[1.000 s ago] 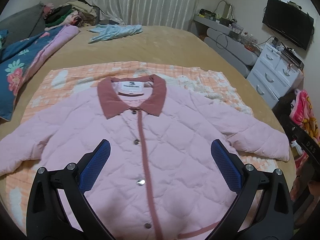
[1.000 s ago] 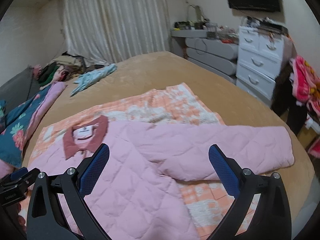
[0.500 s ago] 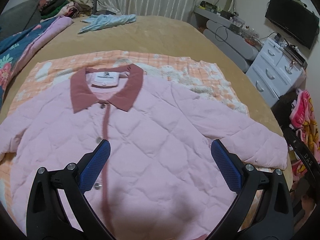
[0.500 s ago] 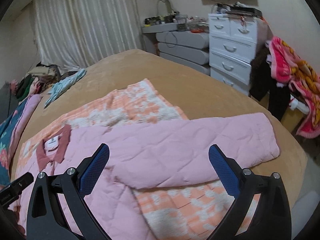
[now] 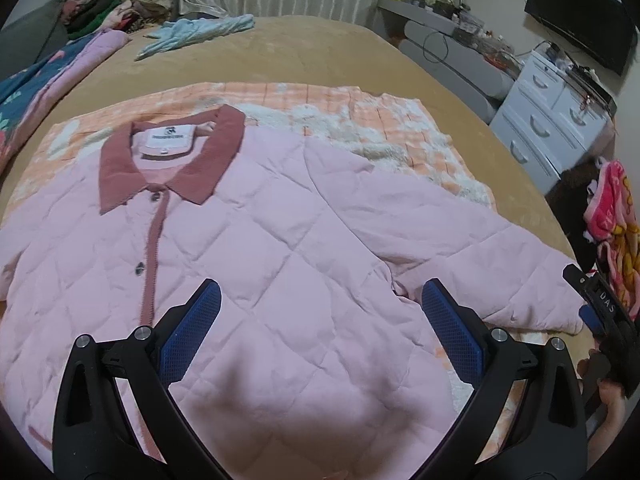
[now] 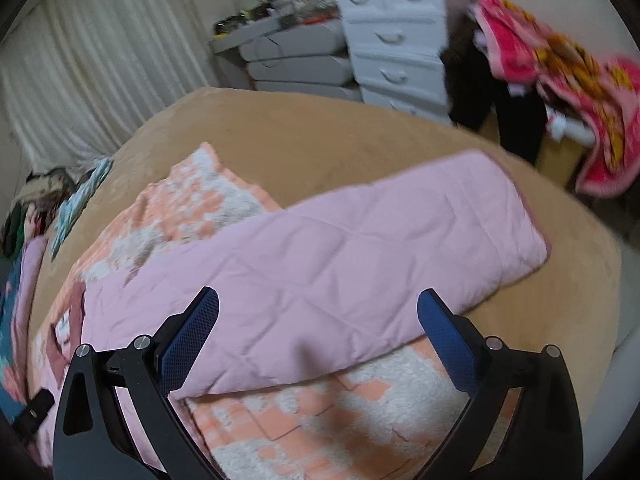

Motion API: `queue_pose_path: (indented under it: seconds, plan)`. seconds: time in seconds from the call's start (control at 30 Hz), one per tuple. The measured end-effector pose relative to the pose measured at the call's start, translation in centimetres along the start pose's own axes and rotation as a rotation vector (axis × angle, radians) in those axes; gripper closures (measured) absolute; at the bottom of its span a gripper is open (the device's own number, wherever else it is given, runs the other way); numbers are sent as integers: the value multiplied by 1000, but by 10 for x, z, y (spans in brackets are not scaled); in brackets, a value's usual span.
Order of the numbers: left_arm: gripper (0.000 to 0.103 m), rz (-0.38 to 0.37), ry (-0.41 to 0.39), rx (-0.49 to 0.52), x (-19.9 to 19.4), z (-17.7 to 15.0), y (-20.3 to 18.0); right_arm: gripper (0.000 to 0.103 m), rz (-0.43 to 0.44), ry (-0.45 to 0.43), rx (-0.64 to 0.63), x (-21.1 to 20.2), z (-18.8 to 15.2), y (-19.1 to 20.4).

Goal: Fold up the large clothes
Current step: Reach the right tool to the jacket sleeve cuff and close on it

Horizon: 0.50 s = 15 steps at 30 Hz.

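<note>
A pink quilted jacket [image 5: 256, 248] with a dusty-red collar [image 5: 120, 168] lies flat, front up and buttoned, on an orange-and-white checked blanket [image 5: 360, 120]. My left gripper [image 5: 320, 300] hovers open over the jacket's right chest, nothing between its blue pads. The jacket's right sleeve [image 6: 360, 248] stretches out toward the bed's edge. Above that sleeve my right gripper [image 6: 318, 312] is open and empty. The right gripper's body [image 5: 600, 312] shows at the right edge of the left wrist view, held by a hand.
The tan bed [image 5: 304, 52] carries a light blue garment [image 5: 192, 36], a clothes pile [image 5: 116, 8] and a floral quilt [image 5: 24, 84] at the far left. White drawers [image 6: 396, 36] and a pink-red blanket [image 6: 568, 76] stand beyond the bed's right edge.
Both grippers have shifted right along the jacket. The left view now centres on the right chest; the right view has swung onto the sleeve and bed edge. Both stayed open.
</note>
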<state>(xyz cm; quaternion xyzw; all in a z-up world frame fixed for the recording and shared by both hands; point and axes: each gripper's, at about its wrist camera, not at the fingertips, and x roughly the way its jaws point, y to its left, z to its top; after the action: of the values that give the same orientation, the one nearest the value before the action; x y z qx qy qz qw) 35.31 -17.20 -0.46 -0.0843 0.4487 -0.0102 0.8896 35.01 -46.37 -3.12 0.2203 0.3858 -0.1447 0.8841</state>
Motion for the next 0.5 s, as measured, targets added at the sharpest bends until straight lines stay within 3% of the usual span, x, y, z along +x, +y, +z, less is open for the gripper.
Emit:
queue_pose_path:
  seconds: [0.3, 0.5]
  plan:
    - [9, 7, 23, 28, 24, -3, 2, 4, -54, 46, 247, 27, 2, -59]
    - [9, 31, 20, 24, 35, 4, 15, 4, -43, 95, 357, 52, 1, -89]
